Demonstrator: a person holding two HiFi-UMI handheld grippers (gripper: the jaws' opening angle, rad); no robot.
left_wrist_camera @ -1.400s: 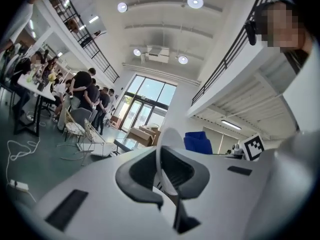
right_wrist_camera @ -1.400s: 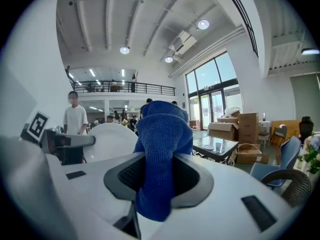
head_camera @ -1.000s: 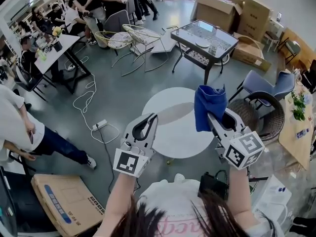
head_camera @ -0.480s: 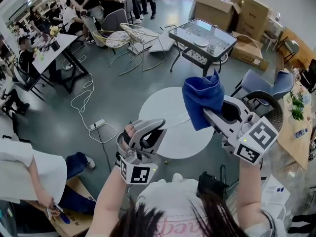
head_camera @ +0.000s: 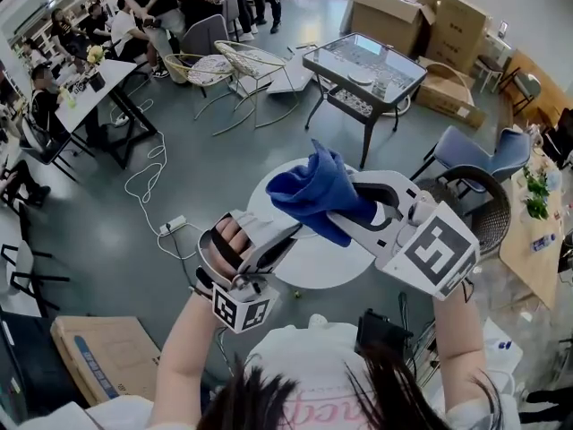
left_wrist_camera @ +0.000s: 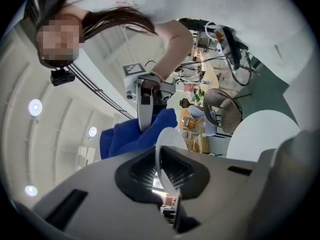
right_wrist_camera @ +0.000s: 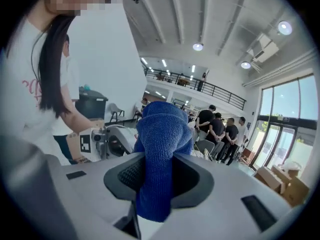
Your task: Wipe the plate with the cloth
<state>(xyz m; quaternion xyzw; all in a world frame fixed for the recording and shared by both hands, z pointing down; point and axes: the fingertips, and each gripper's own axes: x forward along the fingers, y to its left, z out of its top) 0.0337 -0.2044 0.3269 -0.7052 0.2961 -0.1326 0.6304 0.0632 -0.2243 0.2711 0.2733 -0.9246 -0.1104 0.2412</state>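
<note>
A blue cloth [head_camera: 313, 191] hangs from my right gripper [head_camera: 336, 211], which is shut on it and held in the air over the round white table [head_camera: 322, 262]. The cloth reaches left, just over the tips of my left gripper [head_camera: 285, 233]. In the left gripper view a thin white plate [left_wrist_camera: 167, 156] stands edge-on between my left gripper's [left_wrist_camera: 167, 176] pads, with the cloth [left_wrist_camera: 135, 136] and the right gripper [left_wrist_camera: 145, 101] right behind it. The right gripper view shows the cloth [right_wrist_camera: 162, 149] bunched between its jaws and the left gripper [right_wrist_camera: 112, 141] close by. In the head view the plate is hidden.
A black glass-topped table [head_camera: 363, 65] and cardboard boxes [head_camera: 421, 16] stand beyond the round table. A wicker chair [head_camera: 488, 213] and a blue chair [head_camera: 474, 155] are at the right. A cable [head_camera: 148, 182] trails on the floor at left; several people are at the back left.
My right gripper has risen and swung left with the cloth, rolling over, so the cloth now lies across by the left gripper. My left gripper has rolled and shifted slightly.
</note>
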